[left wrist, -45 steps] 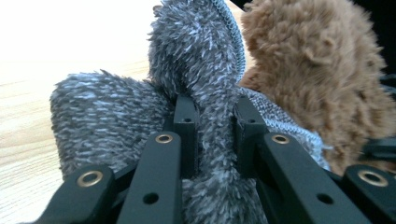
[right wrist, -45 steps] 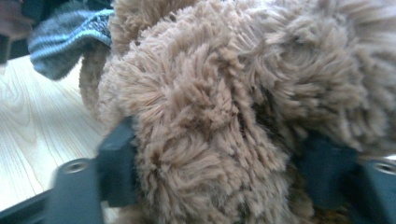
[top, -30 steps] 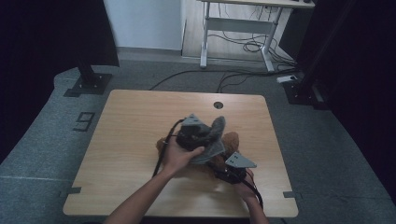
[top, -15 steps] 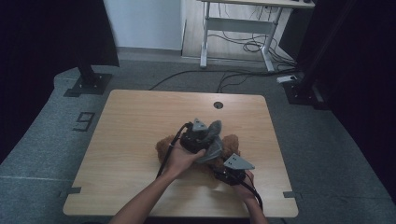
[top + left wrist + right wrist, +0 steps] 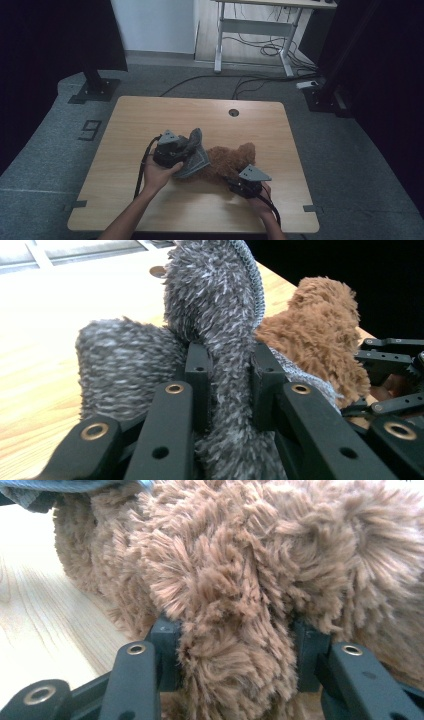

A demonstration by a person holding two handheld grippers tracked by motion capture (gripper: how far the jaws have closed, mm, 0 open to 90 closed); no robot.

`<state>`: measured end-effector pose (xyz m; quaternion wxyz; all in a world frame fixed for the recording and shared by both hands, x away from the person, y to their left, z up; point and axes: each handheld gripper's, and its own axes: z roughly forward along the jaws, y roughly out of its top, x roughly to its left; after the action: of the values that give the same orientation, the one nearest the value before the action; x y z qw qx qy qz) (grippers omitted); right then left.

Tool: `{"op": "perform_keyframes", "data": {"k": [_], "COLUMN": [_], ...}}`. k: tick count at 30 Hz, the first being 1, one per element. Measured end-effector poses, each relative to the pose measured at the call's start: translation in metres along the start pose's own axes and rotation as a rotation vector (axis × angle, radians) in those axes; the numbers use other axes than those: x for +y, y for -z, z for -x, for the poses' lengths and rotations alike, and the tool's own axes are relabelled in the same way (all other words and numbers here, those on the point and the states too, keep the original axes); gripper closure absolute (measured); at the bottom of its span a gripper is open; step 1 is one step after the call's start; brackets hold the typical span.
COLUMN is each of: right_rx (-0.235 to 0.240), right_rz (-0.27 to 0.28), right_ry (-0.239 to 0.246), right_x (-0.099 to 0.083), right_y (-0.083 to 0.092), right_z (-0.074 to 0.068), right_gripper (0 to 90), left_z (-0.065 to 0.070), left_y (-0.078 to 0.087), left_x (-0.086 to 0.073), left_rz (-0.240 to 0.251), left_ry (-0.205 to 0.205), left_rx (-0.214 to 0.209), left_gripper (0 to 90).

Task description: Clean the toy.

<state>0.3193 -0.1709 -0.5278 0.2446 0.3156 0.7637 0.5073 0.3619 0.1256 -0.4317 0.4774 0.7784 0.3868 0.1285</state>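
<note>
at frame centre, the left gripper [image 5: 182,156] clamps a grey fuzzy cloth [image 5: 220,310]; right gripper [image 5: 240,181], jaws just closing, pinches the brown fuzzy cloth [image 5: 231,159] on the table [image 5: 150,115].

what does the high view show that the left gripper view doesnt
High view alone: the whole wooden table, the person's forearms, the grey floor, a desk frame behind, and the right gripper at the brown fluffy piece.
Left gripper view alone: a close look at the left gripper, its black fingers pressed on a fold of the grey fuzzy piece.
Both: the grey piece held by the left gripper, the brown piece lying right beside it, and the tabletop with its round hole.
</note>
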Motion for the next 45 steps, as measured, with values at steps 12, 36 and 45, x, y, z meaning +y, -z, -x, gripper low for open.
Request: {"op": "perform_keyframes", "data": {"k": [12,36,45], "right_rx": [0.015,0.009,0.001], "right_rz": [0.004,0.005,-0.002], "right_ry": [-0.033,-0.044,-0.035], "right_x": [-0.001,0.001,0.000], "right_y": [0.000,0.000,0.002], "right_z": [0.004,0.004,0.003], "right_gripper": [51.4,51.5,51.8], "left_z": [-0.048,0.088,0.103], "left_y": [0.020,-0.041,-0.116], "left_x": [-0.047,0.067,0.049], "left_rz": [-0.041,0.022,-0.150], "left_ry": [0.098,-0.099,-0.139], "left_rx": [0.102,-0.185,-0.124], "left_gripper": [74.4,74.9,74.8]}}
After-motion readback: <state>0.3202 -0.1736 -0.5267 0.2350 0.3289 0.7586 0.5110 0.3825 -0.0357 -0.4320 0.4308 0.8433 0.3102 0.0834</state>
